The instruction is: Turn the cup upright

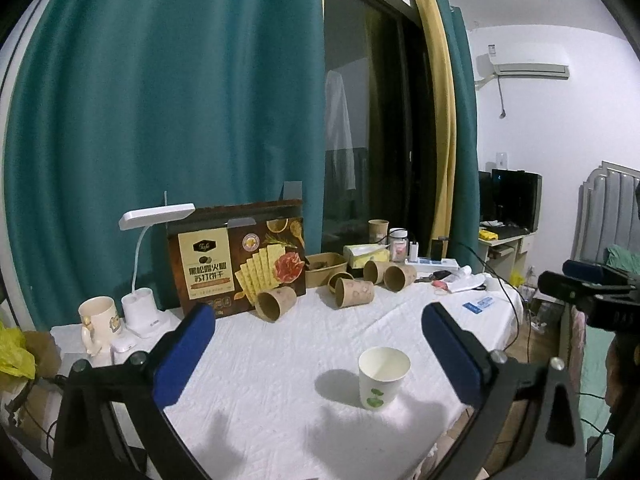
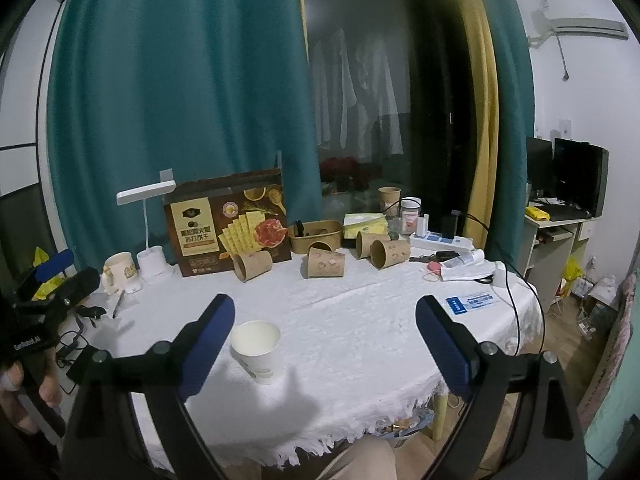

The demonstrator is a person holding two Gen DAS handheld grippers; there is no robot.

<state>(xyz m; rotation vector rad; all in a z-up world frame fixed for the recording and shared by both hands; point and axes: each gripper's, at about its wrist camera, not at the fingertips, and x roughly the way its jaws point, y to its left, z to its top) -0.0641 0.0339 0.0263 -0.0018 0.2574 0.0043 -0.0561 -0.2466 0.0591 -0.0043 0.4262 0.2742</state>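
Both wrist views look slightly downward, sharing the table [image 1: 280,360]

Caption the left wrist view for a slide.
Open left gripper above an upright white paper cup on the white tablecloth, brown cups lying behind.

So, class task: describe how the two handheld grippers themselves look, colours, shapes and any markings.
Both the left gripper and the right gripper have black angular frames with round silver bolts and two long fingers faced with blue pads. White lettering marks the left gripper's black body in the right wrist view.
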